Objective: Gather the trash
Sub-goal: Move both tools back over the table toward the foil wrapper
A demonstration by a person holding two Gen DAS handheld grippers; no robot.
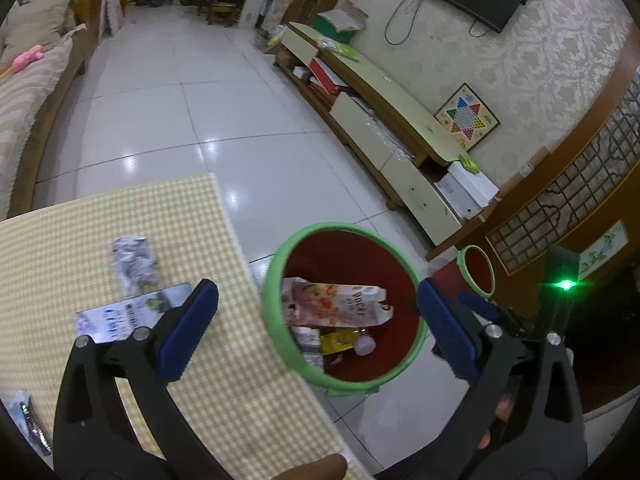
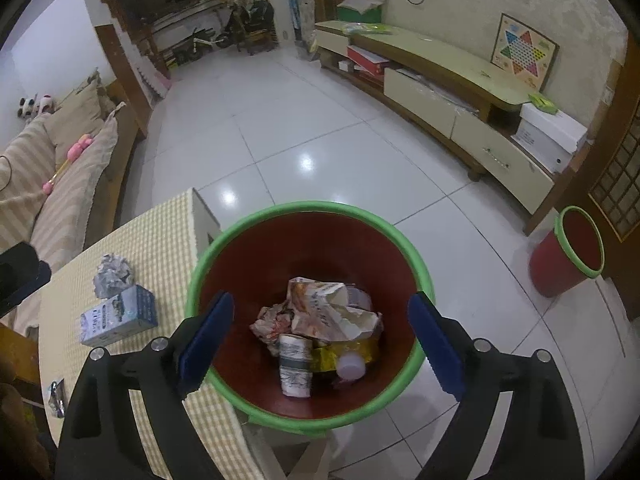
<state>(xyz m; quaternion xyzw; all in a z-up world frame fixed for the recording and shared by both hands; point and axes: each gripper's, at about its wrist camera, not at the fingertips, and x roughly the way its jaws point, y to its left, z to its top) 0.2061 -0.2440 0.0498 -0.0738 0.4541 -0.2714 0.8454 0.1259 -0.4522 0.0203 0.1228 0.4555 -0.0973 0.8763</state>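
Observation:
A red bin with a green rim [image 1: 276, 264] [image 2: 256, 220] stands beside the checked table [image 1: 60, 240] [image 2: 168, 232] and holds wrappers, a paper cup and a bottle. On the table lie a crumpled paper ball [image 1: 134, 264] [image 2: 113, 274] and a small blue-white box [image 1: 120, 314] [image 2: 118, 316]. My left gripper [image 1: 318, 330] is open and empty, over the table edge and the bin. My right gripper [image 2: 322, 344] is open and empty, right above the bin's mouth. The right gripper also shows in the left wrist view [image 1: 480, 306], at the bin's right.
A second red bin [image 2: 568, 252] [image 1: 476, 270] stands by the wooden door on the right. A low TV cabinet [image 2: 460, 92] runs along the far wall. A sofa [image 2: 60, 184] is on the left. A small wrapper [image 2: 56, 396] lies at the table's near-left edge.

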